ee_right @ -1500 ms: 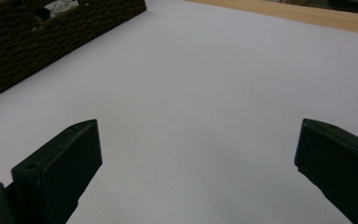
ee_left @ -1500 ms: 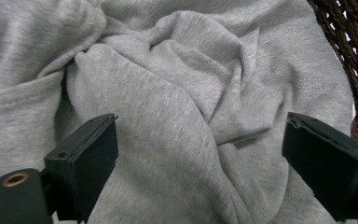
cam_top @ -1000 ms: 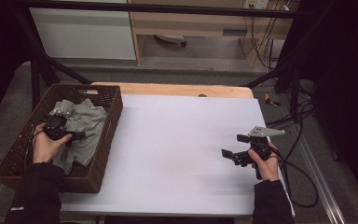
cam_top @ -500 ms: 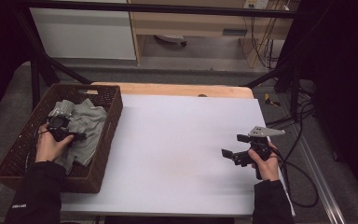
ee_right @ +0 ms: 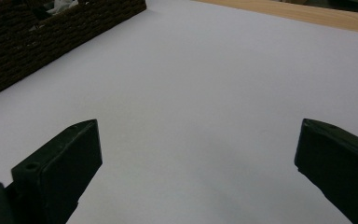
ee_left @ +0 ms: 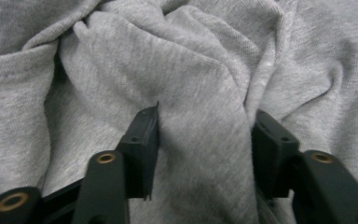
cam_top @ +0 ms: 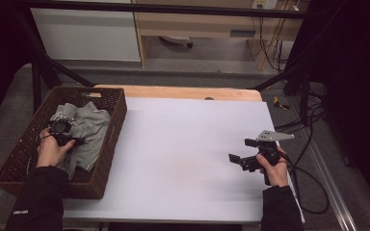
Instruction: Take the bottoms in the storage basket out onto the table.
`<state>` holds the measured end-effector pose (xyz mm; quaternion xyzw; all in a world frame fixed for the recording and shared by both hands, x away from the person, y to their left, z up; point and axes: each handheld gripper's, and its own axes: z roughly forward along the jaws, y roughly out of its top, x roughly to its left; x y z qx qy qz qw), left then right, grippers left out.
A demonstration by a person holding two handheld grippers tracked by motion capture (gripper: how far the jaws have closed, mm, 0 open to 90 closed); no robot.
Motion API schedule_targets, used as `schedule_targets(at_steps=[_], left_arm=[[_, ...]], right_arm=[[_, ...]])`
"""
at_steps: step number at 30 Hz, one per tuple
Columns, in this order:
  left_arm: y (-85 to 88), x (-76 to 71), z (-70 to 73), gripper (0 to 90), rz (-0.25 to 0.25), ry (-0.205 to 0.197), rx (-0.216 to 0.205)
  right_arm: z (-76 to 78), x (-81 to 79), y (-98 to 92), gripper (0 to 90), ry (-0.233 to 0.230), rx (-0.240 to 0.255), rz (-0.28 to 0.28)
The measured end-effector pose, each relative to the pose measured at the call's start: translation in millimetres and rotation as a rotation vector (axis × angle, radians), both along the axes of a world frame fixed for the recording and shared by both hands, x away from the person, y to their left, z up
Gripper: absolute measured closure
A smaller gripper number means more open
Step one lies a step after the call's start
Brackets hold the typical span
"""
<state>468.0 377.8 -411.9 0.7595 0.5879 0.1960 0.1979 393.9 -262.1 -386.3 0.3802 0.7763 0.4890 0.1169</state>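
A crumpled grey cloth (cam_top: pixel 90 126) lies in a dark woven basket (cam_top: pixel 117 119) at the table's left end. My left gripper (cam_top: pixel 75 141) is down on the cloth, with a hand around it. In the left gripper view a raised fold of the cloth (ee_left: pixel 200 93) fills the gap of the left gripper (ee_left: pixel 205 135). Its jaws have just been closing and now stand half closed, both pads against the fold's flanks. My right gripper (cam_top: pixel 241 150) is held just above the white table (cam_top: pixel 183 139) at the right. The right gripper (ee_right: pixel 198 154) has its jaws wide apart with nothing between them.
The basket (ee_right: pixel 51 37) lies across the bare white tabletop from the right gripper. A strip of wood (cam_top: pixel 183 92) runs along the table's far edge. Cables (cam_top: pixel 313 192) trail off the right side, and black frame bars (cam_top: pixel 43 72) stand behind the basket.
The left hand and its gripper have stayed on the cloth in the basket. The right hand and its gripper have not moved.
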Motion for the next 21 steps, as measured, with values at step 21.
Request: schedule_targets(at_steps=[21], left_arm=[[-2.3, -4.2, 6.9, 78.6, 0.002, 0.041, -0.036]], right_arm=[[-0.4, 0.0, 0.6, 1.2, 0.001, 0.000, 0.001]])
